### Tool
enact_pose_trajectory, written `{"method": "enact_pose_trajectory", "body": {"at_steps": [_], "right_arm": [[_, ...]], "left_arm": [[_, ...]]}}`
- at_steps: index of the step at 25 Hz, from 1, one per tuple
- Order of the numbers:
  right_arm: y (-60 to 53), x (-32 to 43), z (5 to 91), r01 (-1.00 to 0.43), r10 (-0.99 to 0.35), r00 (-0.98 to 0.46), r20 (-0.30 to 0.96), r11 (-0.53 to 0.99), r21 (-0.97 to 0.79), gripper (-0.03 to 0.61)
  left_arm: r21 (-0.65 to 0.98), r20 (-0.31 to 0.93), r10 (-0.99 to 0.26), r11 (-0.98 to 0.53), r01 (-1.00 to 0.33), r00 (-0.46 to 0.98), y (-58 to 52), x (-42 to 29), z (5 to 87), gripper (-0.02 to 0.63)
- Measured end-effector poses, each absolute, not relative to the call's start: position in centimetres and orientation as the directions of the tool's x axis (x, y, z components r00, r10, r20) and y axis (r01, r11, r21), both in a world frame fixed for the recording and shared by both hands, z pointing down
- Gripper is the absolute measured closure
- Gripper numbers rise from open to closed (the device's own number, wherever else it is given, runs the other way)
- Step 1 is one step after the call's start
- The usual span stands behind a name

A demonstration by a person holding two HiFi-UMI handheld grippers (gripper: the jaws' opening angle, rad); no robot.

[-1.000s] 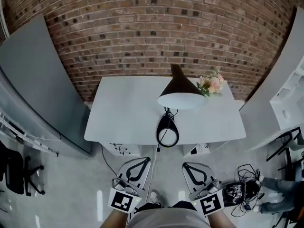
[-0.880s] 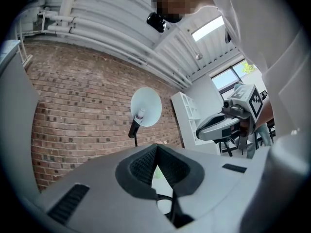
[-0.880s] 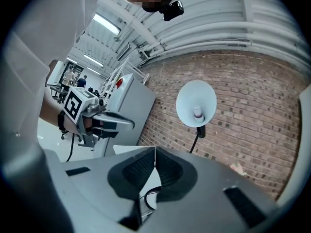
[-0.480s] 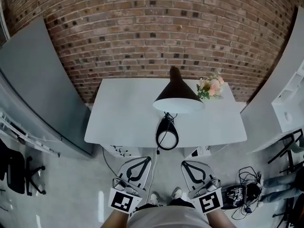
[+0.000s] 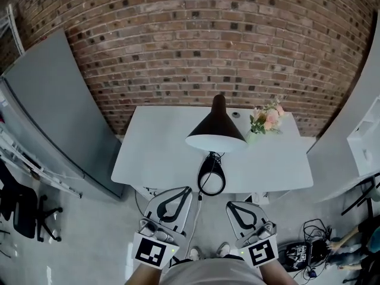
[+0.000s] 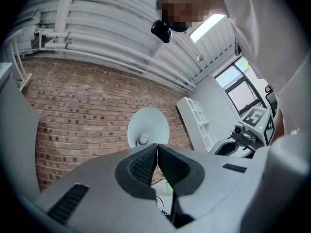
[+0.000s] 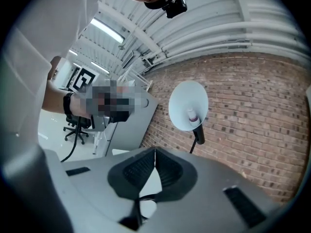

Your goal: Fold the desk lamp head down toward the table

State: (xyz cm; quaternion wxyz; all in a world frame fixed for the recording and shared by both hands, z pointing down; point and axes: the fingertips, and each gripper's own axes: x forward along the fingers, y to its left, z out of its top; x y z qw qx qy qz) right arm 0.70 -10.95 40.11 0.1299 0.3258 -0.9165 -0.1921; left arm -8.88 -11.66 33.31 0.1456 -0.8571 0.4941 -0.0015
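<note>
The desk lamp [image 5: 215, 123] stands on the white table [image 5: 154, 153], its black cone shade raised and its white inside facing me. Its black loop base [image 5: 211, 177] lies at the table's front edge. Both grippers hang in front of the table, short of the lamp. My left gripper [image 5: 180, 192] is shut with nothing in it, and so is my right gripper [image 5: 233, 206]. In the left gripper view the shade [image 6: 148, 126] and its bulb show just above the closed pads [image 6: 146, 164]. The right gripper view shows the shade [image 7: 188, 104] up and to the right of the closed pads [image 7: 167, 169].
A vase of pink flowers [image 5: 266, 119] stands just right of the lamp. A brick wall [image 5: 196, 46] backs the table. A grey panel [image 5: 59, 111] leans at the left and a white shelf [image 5: 365, 141] stands at the right. An office chair [image 5: 24, 212] and cables [image 5: 303, 251] are on the floor.
My left gripper has risen toward the table's front edge and my right gripper has edged forward. The view has shifted with me. The lamp stands as before.
</note>
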Motion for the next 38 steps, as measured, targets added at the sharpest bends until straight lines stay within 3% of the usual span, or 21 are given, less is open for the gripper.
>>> {"method": "enact_pose_trajectory", "body": {"at_steps": [14, 17, 21, 25, 38], "right_arm": [[-12.0, 1.2, 40.1, -0.519, -0.606, -0.790, 0.097, 0.744, 0.421, 0.560], [-12.3, 1.5, 39.9, -0.513, -0.601, -0.793, 0.095, 0.744, 0.428, 0.560], [-12.6, 2.1, 39.9, -0.516, -0.604, -0.791, 0.097, 0.745, 0.422, 0.560], [-12.8, 2.4, 39.7, -0.518, -0.603, -0.793, 0.089, 0.744, 0.423, 0.560], [-14.2, 3.3, 39.3, -0.530, -0.609, -0.790, 0.074, 0.738, 0.418, 0.560]], "left_arm": [[-0.432, -0.185, -0.847, -0.385, -0.815, 0.498, -14.4, -7.8, 27.9, 0.604], [-0.455, -0.197, -0.843, -0.373, -0.808, 0.500, -14.9, -7.4, 27.0, 0.548], [-0.513, -0.209, -0.835, -0.350, -0.784, 0.509, -15.5, -6.7, 25.6, 0.540], [-0.564, -0.206, -0.826, -0.338, -0.754, 0.524, -16.2, -6.2, 24.3, 0.479], [-0.667, -0.164, -0.812, -0.327, -0.670, 0.560, -18.1, -4.5, 22.9, 0.386]]}}
